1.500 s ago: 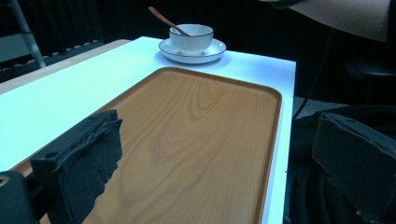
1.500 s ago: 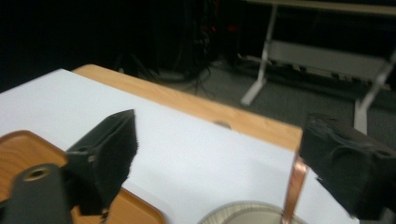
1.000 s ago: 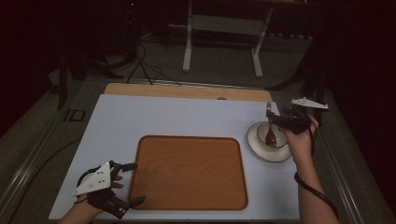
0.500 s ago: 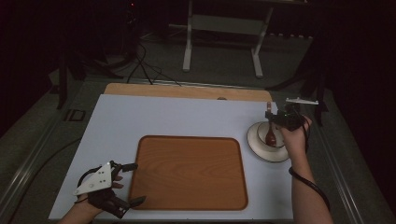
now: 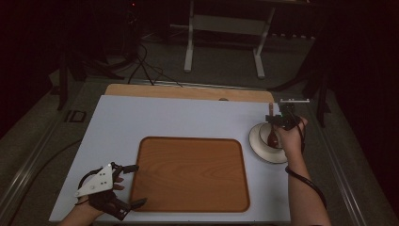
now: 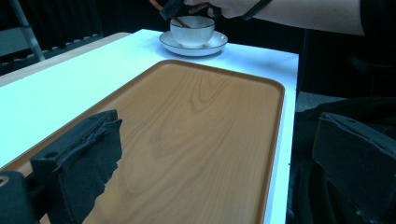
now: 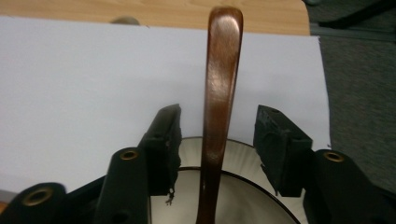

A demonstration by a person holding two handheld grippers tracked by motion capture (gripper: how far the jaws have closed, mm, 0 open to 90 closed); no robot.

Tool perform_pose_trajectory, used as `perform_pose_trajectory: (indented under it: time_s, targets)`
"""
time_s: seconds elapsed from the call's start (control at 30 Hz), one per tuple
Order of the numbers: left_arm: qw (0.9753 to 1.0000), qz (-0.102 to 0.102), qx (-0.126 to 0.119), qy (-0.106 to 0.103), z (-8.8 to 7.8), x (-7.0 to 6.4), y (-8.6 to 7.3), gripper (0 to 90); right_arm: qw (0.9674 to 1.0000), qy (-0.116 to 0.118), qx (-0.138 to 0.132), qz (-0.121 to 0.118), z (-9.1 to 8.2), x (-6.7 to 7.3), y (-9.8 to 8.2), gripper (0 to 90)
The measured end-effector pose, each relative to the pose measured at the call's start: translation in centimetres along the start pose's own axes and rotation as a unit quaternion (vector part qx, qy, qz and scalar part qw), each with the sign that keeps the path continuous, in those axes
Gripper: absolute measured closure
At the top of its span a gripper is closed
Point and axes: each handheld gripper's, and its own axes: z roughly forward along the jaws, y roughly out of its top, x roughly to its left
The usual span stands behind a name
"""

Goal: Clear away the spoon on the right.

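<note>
A white cup [image 6: 192, 30] stands on a white saucer [image 5: 263, 153] at the table's right side. A brown wooden spoon [image 7: 219, 93] leans in the cup with its handle pointing up and away. My right gripper [image 5: 276, 118] hovers over the cup, open, with the spoon handle between its jaws and a gap on each side. A wooden tray [image 5: 188, 174] lies in the middle of the white table [image 5: 179, 120]. My left gripper [image 5: 137, 184] rests open at the tray's near left corner, holding nothing.
A strip of bare wood [image 5: 188, 92] runs along the table's far edge. Beyond it stand a white metal frame [image 5: 226, 28] and cables [image 5: 141, 66] on the dark floor. The table's right edge lies close to the saucer.
My right gripper has shifted slightly left over the cup, around the spoon handle. The left gripper has barely moved.
</note>
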Motion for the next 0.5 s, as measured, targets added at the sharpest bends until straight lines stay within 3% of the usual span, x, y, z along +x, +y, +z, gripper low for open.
perform_pose_trajectory:
  time_s: [0.3, 0.5]
  targets:
    - [1.0, 0.001, 0.001, -0.001, 0.01, 0.0, 0.01, 2.5, 0.9999, 0.0, 0.013, 0.011, 0.3, 0.26, 0.13, 77.7]
    - [1.0, 0.001, 0.0, -0.001, 0.01, 0.01, 0.01, 2.4, 0.9997, 0.012, 0.005, 0.02, -0.03, 0.15, 0.2, 78.7]
